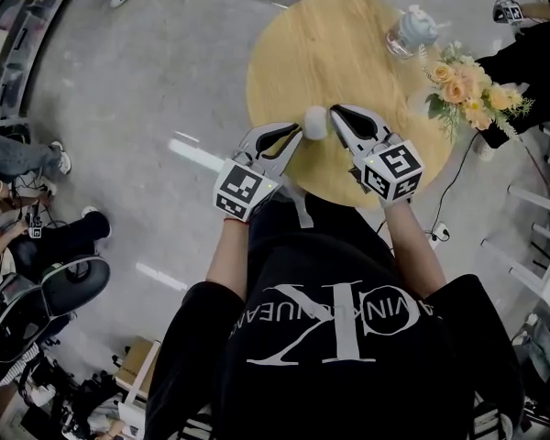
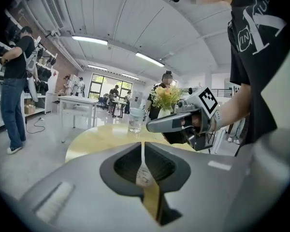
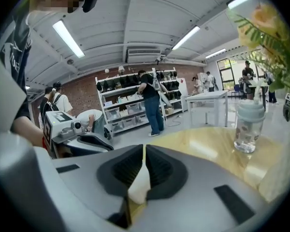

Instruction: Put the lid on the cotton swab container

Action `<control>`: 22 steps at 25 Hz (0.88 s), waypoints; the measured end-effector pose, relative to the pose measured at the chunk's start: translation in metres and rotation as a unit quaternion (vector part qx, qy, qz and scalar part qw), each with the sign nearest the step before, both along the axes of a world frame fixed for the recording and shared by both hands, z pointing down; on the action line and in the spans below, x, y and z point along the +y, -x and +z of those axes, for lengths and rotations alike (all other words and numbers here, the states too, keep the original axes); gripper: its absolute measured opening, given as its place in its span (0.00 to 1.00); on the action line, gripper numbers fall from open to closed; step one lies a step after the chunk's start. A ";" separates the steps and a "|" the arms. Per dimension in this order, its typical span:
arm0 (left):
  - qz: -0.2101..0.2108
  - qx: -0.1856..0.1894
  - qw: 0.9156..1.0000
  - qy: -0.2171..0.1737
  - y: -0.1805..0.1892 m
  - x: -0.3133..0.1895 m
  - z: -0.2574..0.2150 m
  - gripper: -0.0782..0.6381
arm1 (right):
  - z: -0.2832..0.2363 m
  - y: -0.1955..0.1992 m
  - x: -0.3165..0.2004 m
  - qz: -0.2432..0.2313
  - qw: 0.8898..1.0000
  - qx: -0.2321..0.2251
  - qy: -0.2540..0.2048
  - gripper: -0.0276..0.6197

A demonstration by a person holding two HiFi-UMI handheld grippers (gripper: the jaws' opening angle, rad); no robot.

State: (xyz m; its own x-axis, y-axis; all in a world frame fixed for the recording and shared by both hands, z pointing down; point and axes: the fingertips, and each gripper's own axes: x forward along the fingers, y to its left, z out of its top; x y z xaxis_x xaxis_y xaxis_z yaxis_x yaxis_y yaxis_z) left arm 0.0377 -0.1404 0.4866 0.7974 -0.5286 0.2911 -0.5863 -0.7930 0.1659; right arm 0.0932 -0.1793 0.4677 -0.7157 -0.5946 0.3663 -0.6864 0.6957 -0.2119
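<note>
The jaws of the left gripper (image 2: 143, 144) are pressed together, with the tips meeting. The jaws of the right gripper (image 3: 144, 147) are pressed together in the same way. No pad of either gripper is seen to pinch anything. The two grippers are held tip to tip above the near part of the round wooden table (image 1: 302, 44). The container (image 1: 314, 123) is located between the two tips and is seen from above as a small white round shape. Whether it is open or closed cannot be told, nor whether it rests on the table. In each gripper view a pale part of it is shown through the slot behind the closed tips, with table wood beside it. A black shirt (image 1: 339, 337) with white lettering is seen just near of the grippers. A clear jar (image 1: 411, 31) with a pale top is placed at the far right of the table, well apart from the grippers. A bunch of peach and yellow flowers (image 1: 467, 85) is positioned over the right edge of the table, near the jar. The table is surrounded by a grey floor (image 1: 147, 81), and a black chair (image 1: 50, 291) is set at the near left. In the right gripper view a bystander (image 3: 152, 105) is seen standing at shelving (image 3: 121, 105) well beyond the table.
</note>
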 end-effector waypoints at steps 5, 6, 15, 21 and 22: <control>-0.038 -0.004 0.999 -0.011 0.009 -0.016 -0.009 0.13 | -0.013 -0.010 -0.007 0.021 1.000 -0.005 -0.021 0.08; -0.044 -0.008 0.999 -0.015 0.010 -0.019 -0.011 0.13 | -0.016 -0.012 -0.009 0.026 0.999 -0.006 -0.026 0.08; -0.111 -0.008 0.992 -0.055 0.032 -0.041 -0.036 0.12 | -0.045 -0.017 -0.015 0.051 0.995 -0.020 -0.079 0.08; -0.134 -0.007 0.988 -0.074 0.042 -0.055 -0.053 0.13 | -0.062 -0.023 -0.023 0.069 0.992 -0.027 -0.104 0.08; -0.137 -0.006 0.988 -0.077 0.044 -0.057 -0.056 0.12 | -0.065 -0.024 -0.024 0.071 0.991 -0.028 -0.108 0.08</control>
State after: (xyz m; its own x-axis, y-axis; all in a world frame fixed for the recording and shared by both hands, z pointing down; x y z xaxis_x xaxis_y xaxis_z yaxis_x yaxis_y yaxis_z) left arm -0.0061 -0.1973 0.4302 0.6154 -0.7628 0.1986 -0.7833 -0.6198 0.0468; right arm 0.1169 -0.2032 0.4030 -0.6344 -0.7517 0.1801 -0.7724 0.6257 -0.1091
